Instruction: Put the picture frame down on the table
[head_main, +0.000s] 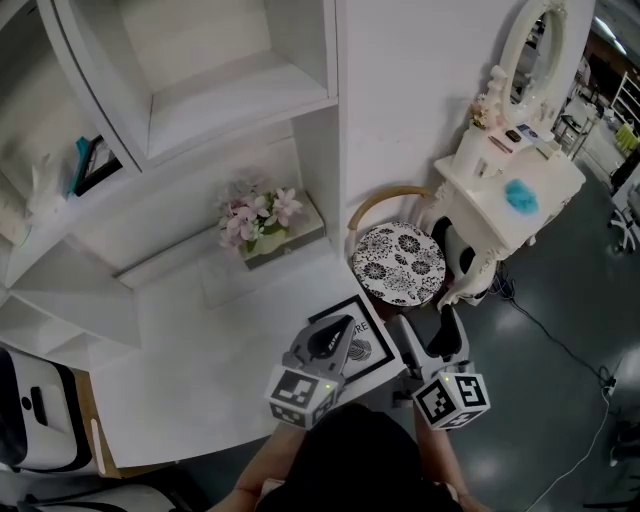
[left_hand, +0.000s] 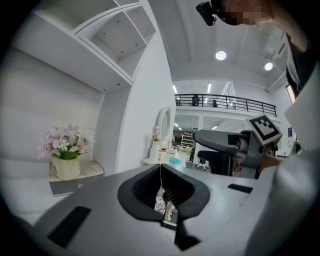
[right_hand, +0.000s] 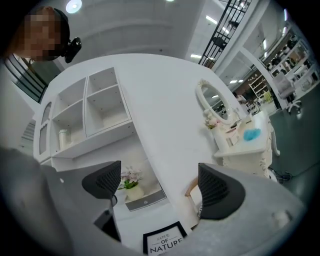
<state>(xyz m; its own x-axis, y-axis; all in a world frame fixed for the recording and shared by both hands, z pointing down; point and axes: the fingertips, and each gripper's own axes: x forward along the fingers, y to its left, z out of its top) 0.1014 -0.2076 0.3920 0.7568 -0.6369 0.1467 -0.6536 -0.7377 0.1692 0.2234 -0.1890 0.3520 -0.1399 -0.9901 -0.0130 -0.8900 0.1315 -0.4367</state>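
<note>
The black picture frame (head_main: 371, 345) with a white print lies flat on the white table (head_main: 200, 350), at its front right corner. In the right gripper view the frame (right_hand: 162, 243) shows at the bottom, with its lettering readable. My left gripper (head_main: 343, 328) hovers over the frame's left part and hides some of it. Its jaws (left_hand: 161, 181) are shut, with only a thin seam and nothing visible between them. My right gripper (head_main: 449, 315) is just off the table's right edge, beside the frame. It (right_hand: 157, 187) stands wide open and empty.
A pot of pink flowers (head_main: 257, 222) stands on a flat box at the back of the table. White shelves (head_main: 200, 90) rise behind. A round patterned stool (head_main: 400, 263) and a white dressing table (head_main: 545, 195) with a mirror stand to the right. A white chair (head_main: 30, 415) is at the left.
</note>
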